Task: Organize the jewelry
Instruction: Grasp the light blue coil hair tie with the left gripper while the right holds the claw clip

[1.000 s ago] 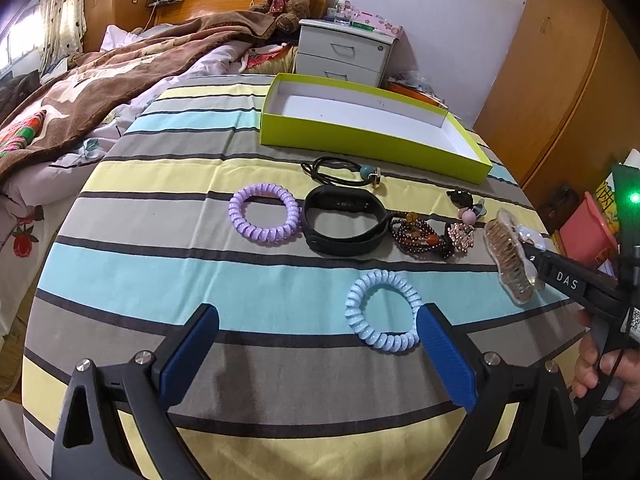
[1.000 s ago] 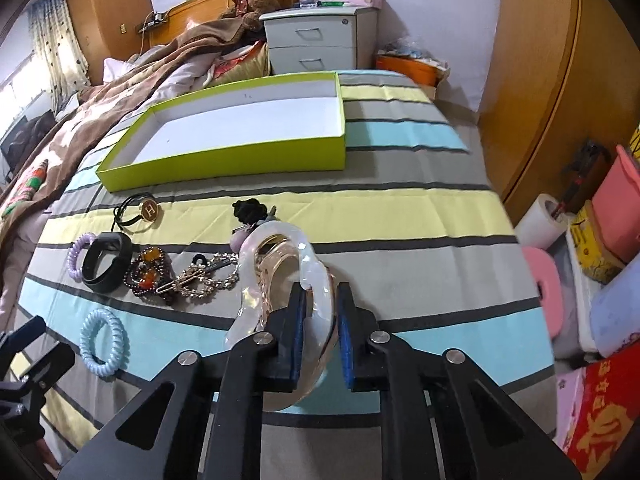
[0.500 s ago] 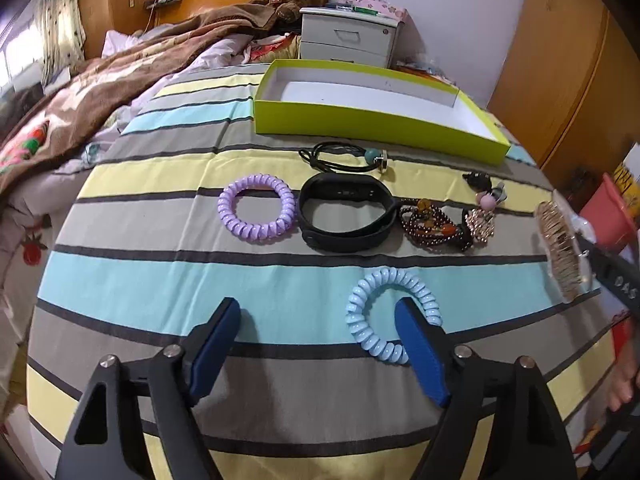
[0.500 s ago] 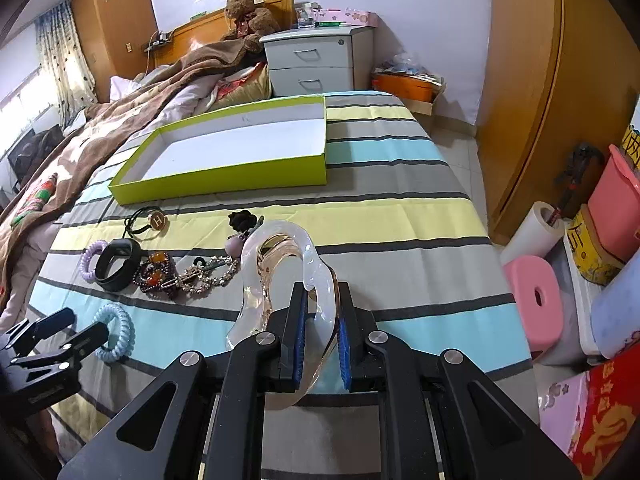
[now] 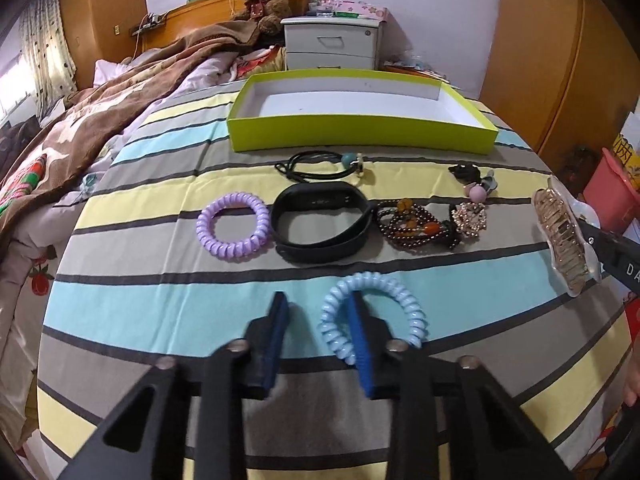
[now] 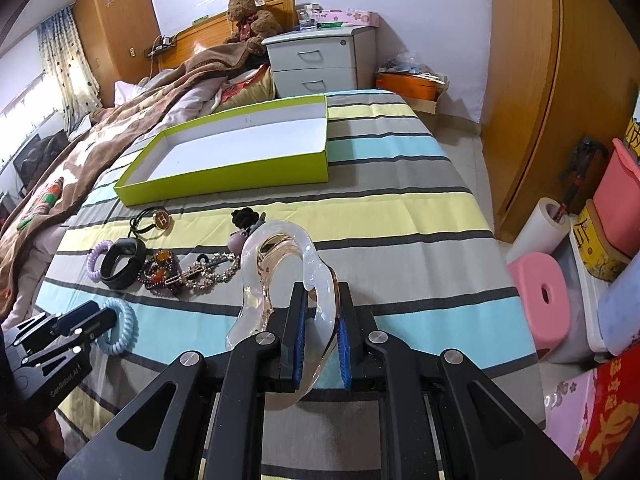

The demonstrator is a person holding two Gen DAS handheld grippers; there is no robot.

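My right gripper point(image 6: 320, 300) is shut on a clear hair claw clip point(image 6: 280, 264) and holds it above the striped bed; the clip also shows at the right of the left wrist view point(image 5: 560, 236). My left gripper point(image 5: 318, 304) is half closed around the left side of a light blue spiral hair tie point(image 5: 404, 308): its right finger is inside the ring, its left finger outside. A purple spiral tie point(image 5: 232, 230), a black band point(image 5: 320, 222), a beaded bracelet point(image 5: 416, 228) and a black cord tie point(image 5: 316, 168) lie in front of the empty green box point(image 5: 360, 130).
The bed's right edge drops to a floor with a pink stool point(image 6: 544, 296), a paper roll point(image 6: 536, 232) and boxes. A brown blanket point(image 5: 100, 108) lies at the left. A white nightstand point(image 5: 332, 42) stands behind the box.
My left gripper has narrowed from wide open and moved onto the blue tie, one finger now inside the ring. The right gripper has risen a little with the clip.
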